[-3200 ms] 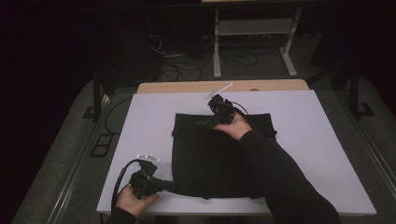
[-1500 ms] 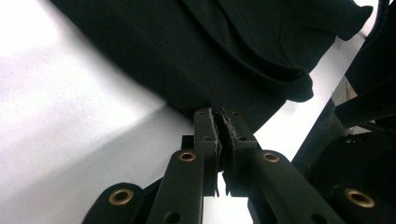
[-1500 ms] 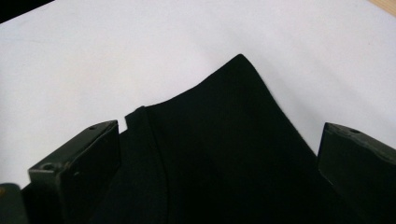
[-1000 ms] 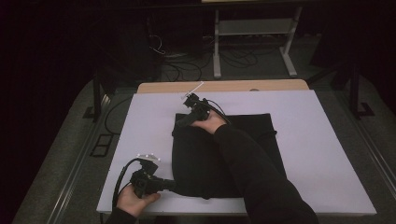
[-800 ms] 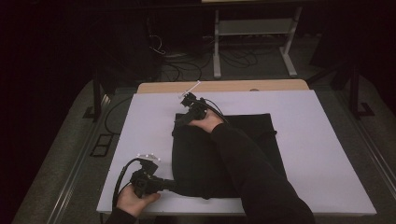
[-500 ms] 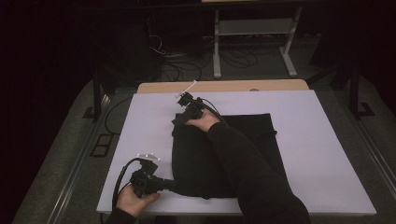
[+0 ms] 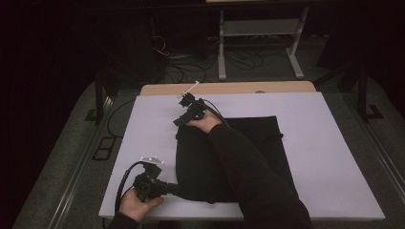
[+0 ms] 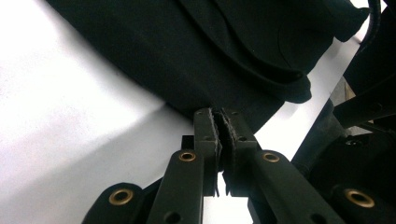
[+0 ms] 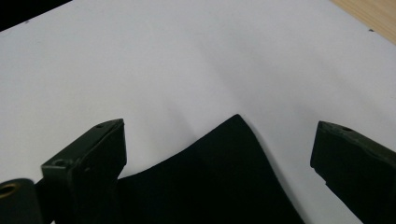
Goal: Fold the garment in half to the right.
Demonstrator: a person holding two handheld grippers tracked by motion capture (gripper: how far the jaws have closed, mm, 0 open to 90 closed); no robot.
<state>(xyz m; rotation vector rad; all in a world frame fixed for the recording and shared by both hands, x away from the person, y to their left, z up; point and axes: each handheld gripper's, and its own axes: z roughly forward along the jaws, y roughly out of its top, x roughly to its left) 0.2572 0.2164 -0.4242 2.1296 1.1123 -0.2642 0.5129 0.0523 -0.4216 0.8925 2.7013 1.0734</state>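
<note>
Two grippers work a black cloth on the white counter.
High view: left gripper at the near-left corner, right gripper at the far-left corner. Left gripper view: fingers pinch the hem. Right gripper view: fingers spread, the corner between them.

The left gripper rises from the bottom edge, its two black jaws pressed almost together with only a thin slit between the ridged pads. The tips pinch the near edge of a black garment, which spreads across the upper part of the picture in overlapping folds with a stitched hem. Under it lies the white table surface, bright at the left. Dark shapes, too blurred to identify, crowd the right edge.
</note>
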